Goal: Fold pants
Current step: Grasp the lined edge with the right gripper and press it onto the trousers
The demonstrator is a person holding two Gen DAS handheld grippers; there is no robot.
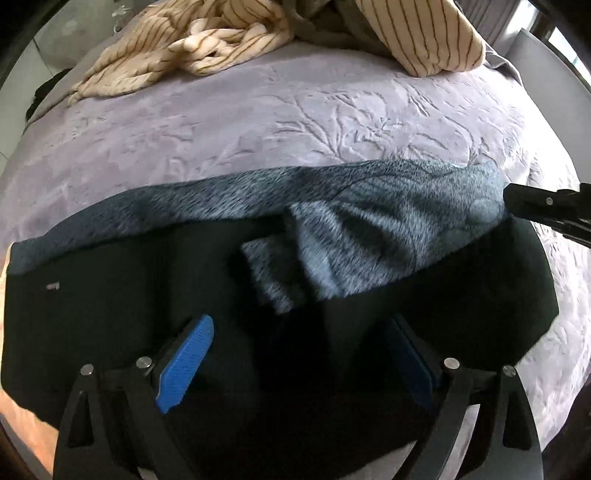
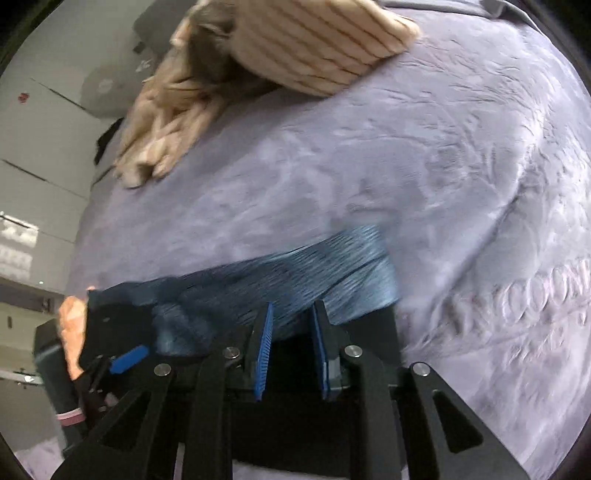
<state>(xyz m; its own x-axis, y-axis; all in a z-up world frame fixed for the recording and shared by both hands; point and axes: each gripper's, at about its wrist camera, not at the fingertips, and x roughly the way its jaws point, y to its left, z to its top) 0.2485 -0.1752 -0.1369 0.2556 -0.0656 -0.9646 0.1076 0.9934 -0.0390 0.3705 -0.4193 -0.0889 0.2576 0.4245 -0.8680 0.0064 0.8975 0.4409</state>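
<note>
The pants (image 1: 155, 280) are black outside with a blue-grey fleecy lining (image 1: 369, 229), lying bunched on the lilac bedspread (image 1: 258, 122). My left gripper (image 1: 299, 350) is open, its blue pads (image 1: 184, 362) spread wide just above the black fabric. My right gripper (image 2: 291, 332) has its blue pads (image 2: 263, 350) a narrow gap apart over the pants' edge (image 2: 295, 266); no cloth shows between them. Its black tip also shows at the right edge of the left wrist view (image 1: 532, 206). The left gripper shows in the right wrist view (image 2: 125, 360).
A cream striped garment (image 1: 192, 48) lies crumpled at the far side of the bed, with a striped pillow (image 1: 424, 33) beside it. The bedspread has raised leaf patterns (image 2: 517, 295). A white wardrobe (image 2: 40, 147) stands left of the bed.
</note>
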